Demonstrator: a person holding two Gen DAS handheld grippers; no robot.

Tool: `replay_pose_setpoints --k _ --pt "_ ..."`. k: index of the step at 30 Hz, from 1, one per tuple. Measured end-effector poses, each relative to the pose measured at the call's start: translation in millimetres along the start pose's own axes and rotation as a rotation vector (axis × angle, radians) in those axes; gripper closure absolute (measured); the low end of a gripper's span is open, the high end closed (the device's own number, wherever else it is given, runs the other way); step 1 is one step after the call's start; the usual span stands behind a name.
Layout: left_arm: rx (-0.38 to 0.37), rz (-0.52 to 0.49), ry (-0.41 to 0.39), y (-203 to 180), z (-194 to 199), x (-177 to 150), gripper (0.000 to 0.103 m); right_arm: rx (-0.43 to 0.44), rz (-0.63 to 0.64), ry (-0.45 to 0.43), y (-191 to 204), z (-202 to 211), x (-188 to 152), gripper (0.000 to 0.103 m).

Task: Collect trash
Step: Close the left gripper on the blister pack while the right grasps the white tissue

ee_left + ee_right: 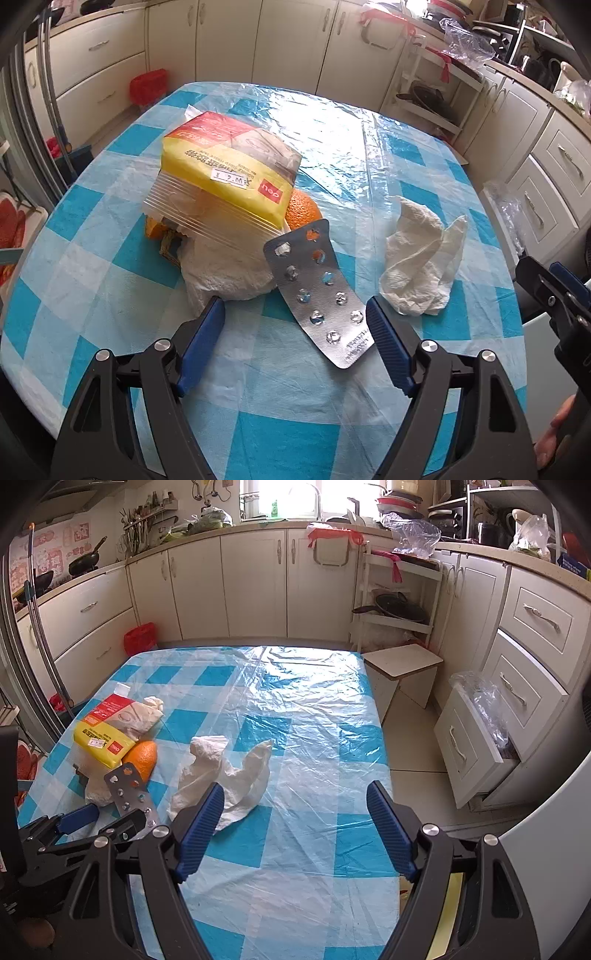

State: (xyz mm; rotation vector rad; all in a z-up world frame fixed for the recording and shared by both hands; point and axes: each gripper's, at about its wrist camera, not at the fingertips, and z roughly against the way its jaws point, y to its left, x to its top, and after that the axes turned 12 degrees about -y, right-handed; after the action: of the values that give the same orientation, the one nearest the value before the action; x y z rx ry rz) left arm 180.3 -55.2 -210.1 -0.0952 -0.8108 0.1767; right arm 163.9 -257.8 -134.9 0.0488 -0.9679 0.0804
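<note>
Left view. My left hand-held gripper [295, 325] is spread wide and holds nothing, low over the near part of the worktop [110, 266]. The near end of the blister pack [317, 295] lies between the two blue pads; the right pad looks close against its edge, but I cannot tell whether they touch. I judge I am lined up on it because it lies nearest and flat, easiest to pinch by its sides. Its far end leans up on the pile behind.

Count from here: one blister pack, all pockets burst; one yellow-and-red wrapper [229, 162] sitting on top of the heap; one crumpled white bag or tissue [225, 273] under it; orange peel [303, 212] showing in two spots, one just behind the pack, one at the left of the heap. One crumpled paper towel [421, 258] lies apart to the right. My right hand-held gripper [554, 295] shows at the right edge.

Right view. My right hand-held gripper [295, 805] is also wide and empty, held over bare cloth, its left pad over the near edge of the paper towel [225, 775]; probably that piece is its job. The heap sits at far left: wrapper [107, 731], peel [142, 758], blister pack [133, 794]. The left hand-held gripper [99, 821] is at the pack's near end. One open drawer lined with clear plastic [480, 746] stands beside the worktop, a likely place for the trash.
</note>
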Motion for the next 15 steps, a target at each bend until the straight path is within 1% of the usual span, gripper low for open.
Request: replay_pose_setpoints --k 4,7,9,10,11,12,13,14,15 --pt "0.002 0.015 -0.005 4.9 -5.0 5.9 0.028 0.013 -0.009 0.019 1.9 -8.0 -0.9 0.026" --pt "0.006 0.015 -0.011 7.1 -10.1 10.6 0.028 0.029 -0.023 0.033 3.3 -15.4 -1.8 0.024" --pt "-0.011 0.015 -0.02 8.3 -12.8 14.6 0.029 0.047 -0.042 0.042 3.8 -20.5 -1.6 0.024" --pt "-0.024 0.011 -0.026 8.5 -13.4 16.0 0.037 0.059 -0.055 0.047 4.0 -23.5 -1.1 0.024" --pt "-0.038 -0.002 -0.028 7.4 -14.9 17.1 0.047 0.069 -0.067 0.052 4.8 -26.5 -0.7 0.024" --pt "-0.047 -0.016 -0.027 5.6 -16.5 17.7 0.053 0.075 -0.075 0.058 5.9 -29.7 -0.4 0.024" --pt "-0.053 -0.032 -0.028 4.3 -17.3 18.1 0.066 0.078 -0.079 0.062 7.8 -32.5 -0.1 0.024" --pt "-0.068 -0.045 -0.027 3.3 -17.5 18.5 0.074 0.081 -0.082 0.064 9.8 -35.1 0.2 0.024" --pt "-0.083 -0.051 -0.026 2.7 -17.1 19.0 0.077 0.086 -0.085 0.068 12.1 -38.0 0.4 0.024"
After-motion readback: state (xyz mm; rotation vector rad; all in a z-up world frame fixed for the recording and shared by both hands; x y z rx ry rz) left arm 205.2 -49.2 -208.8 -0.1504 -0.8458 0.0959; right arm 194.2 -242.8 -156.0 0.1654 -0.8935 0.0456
